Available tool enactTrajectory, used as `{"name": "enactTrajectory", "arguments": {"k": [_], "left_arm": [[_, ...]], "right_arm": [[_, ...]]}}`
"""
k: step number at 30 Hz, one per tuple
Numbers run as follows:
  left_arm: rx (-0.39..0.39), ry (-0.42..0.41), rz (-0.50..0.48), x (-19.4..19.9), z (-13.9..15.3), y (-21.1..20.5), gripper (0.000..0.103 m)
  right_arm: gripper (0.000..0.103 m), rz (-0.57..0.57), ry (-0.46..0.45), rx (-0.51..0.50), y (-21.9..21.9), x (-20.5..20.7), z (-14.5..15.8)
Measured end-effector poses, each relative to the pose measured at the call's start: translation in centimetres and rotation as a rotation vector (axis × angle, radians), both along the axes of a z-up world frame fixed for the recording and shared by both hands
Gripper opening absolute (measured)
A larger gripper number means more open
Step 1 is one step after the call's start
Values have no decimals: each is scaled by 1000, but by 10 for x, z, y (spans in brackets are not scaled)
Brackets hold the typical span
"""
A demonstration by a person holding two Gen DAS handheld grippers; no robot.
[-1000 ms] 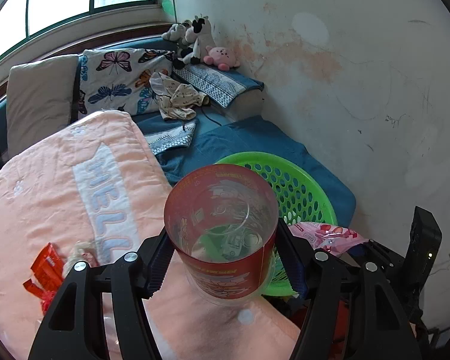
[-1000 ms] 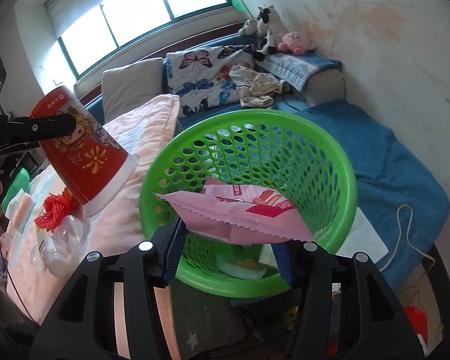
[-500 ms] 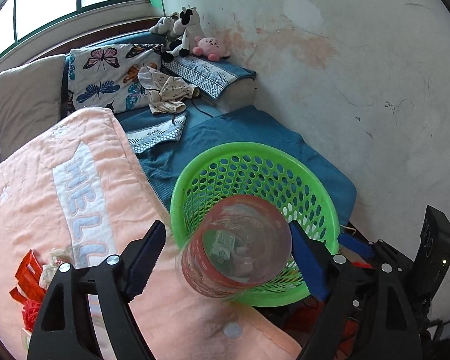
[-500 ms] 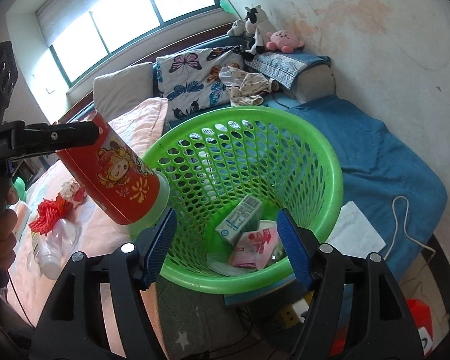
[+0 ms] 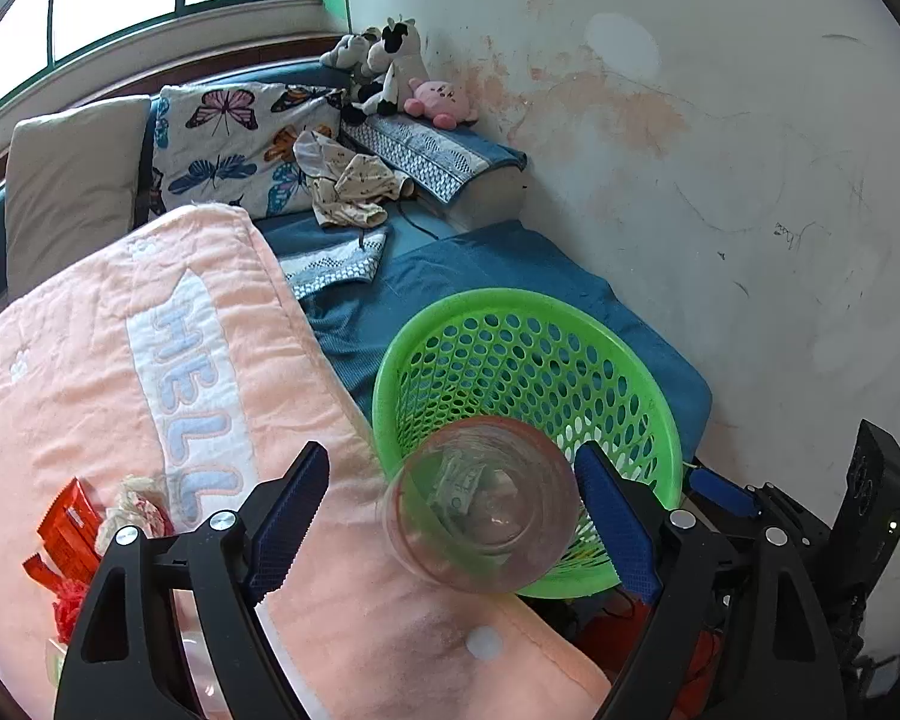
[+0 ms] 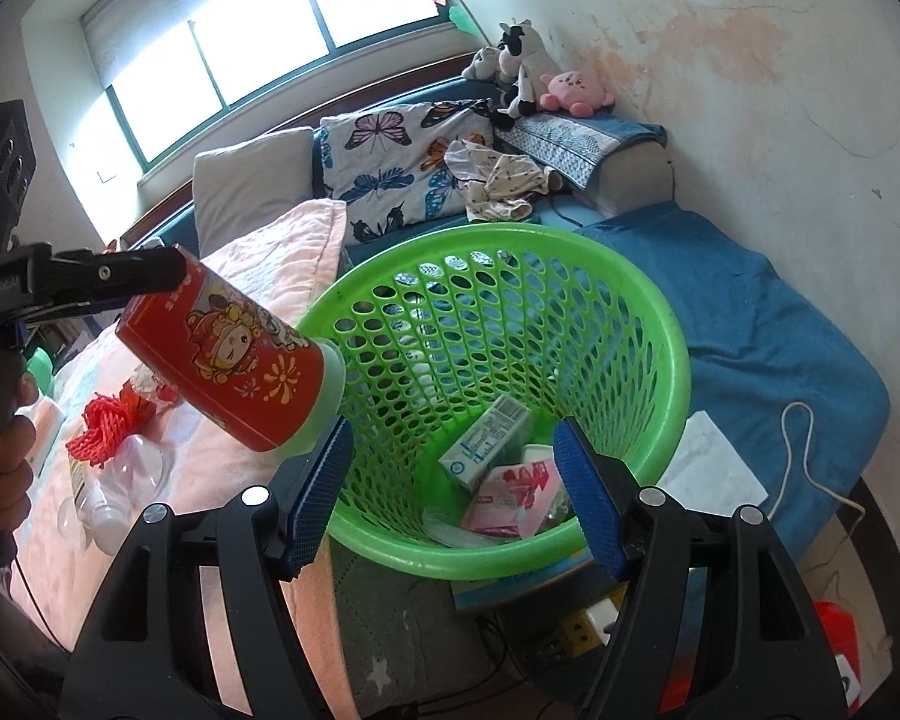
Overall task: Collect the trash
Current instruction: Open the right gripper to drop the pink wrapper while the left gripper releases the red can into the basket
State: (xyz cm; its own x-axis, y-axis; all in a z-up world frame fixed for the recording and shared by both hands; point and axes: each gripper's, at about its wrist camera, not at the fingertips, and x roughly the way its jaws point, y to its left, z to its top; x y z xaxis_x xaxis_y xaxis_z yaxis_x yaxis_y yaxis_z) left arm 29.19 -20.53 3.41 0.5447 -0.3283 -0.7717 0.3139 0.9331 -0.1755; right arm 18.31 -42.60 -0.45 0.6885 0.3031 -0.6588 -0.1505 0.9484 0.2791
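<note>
A red printed plastic cup [image 6: 228, 360] is in the air at the near left rim of the green basket [image 6: 642, 306], tilted, touching neither of the left fingers. In the left wrist view the cup [image 5: 480, 519] is blurred between the wide-apart jaws of my left gripper [image 5: 450, 516], over the basket rim [image 5: 384, 372]. My right gripper [image 6: 453, 501] is open and empty above the basket. A pink wrapper [image 6: 510, 495] and a small carton [image 6: 486, 444] lie in the basket bottom.
A pink blanket [image 5: 90, 360] covers the bed at left, with red wrappers [image 5: 66, 534] and a clear bottle [image 6: 114, 492] on it. Blue bedding [image 6: 780, 348], pillows and soft toys [image 6: 528, 72] lie behind the basket, against the wall.
My right gripper opened and the pink wrapper dropped into the basket. My left gripper opened wide and the cup left its fingers, tipping toward the basket.
</note>
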Motion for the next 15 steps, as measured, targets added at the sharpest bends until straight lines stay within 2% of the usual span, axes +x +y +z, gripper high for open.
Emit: {"name": "enactTrajectory", "arguments": {"k": [8,15], "left_arm": [[-18,27,-22,8,-7,-14,81],[11,-27,-41,9,-9,-29,81]], "right_arm": [[70,-15,-2,14,-10,1,-3],[70,-21,-2,23,-18,1,-6]]}}
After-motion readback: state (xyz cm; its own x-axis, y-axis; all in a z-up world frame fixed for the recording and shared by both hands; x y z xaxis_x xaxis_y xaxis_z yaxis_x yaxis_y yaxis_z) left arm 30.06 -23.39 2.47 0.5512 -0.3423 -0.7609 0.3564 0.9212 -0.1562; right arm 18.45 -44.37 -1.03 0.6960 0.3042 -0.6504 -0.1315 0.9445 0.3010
